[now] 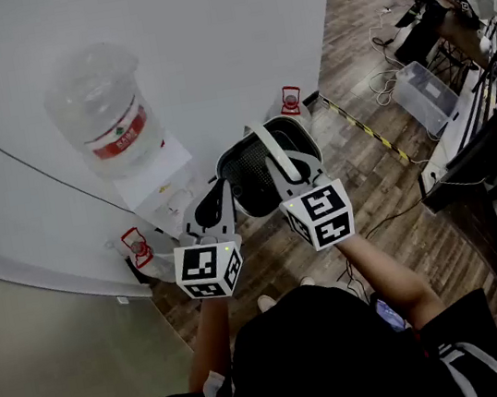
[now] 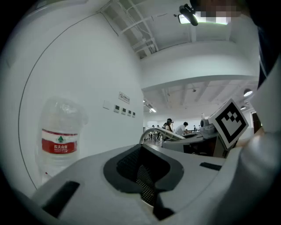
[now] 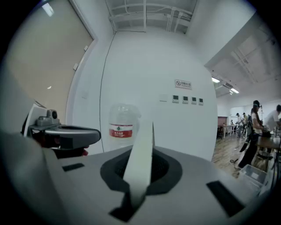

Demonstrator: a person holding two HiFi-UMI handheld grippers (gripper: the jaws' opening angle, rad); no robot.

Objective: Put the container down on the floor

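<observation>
Right hand-held gripper is clamped tight on the white handle. Left hand-held gripper pinches the mesh wall at the container rim, 8 o'clock side. Container is held above the wooden floor; water bottle at its 10 o'clock.

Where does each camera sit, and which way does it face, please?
Head view: on the person's head, looking steeply down at the container, forearms showing.
Left gripper view: on the left gripper, looking level along its jaws; the other gripper's marker cube shows.
Right gripper view: on the right gripper, along jaws shut on the container's white handle.
Shared: all see the water bottle.
</observation>
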